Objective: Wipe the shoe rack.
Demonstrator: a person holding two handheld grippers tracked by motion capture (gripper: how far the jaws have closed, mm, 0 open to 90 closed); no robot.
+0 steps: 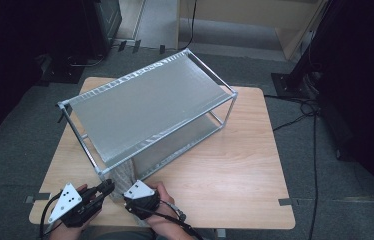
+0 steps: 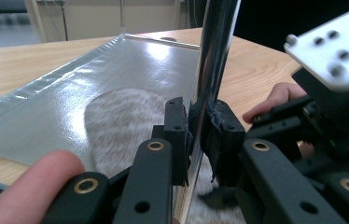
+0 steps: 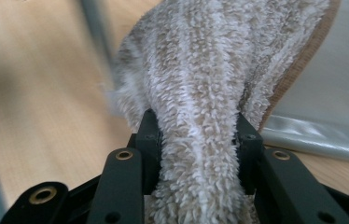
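Here, lower centre of the high view: left gripper (image 1: 106, 188) fingers clamped tight on a shiny round metal post (image 2: 214, 70) of the rack (image 1: 150, 102). Right gripper (image 1: 134, 197) fingers pinch a fluffy beige-and-white striped towel (image 3: 200, 93), bunched between them. The left gripper view adds the towel's rounded end lying on the rack's grey, glossy lower shelf (image 2: 46, 112), over the wood-grain worktop (image 1: 235, 170).
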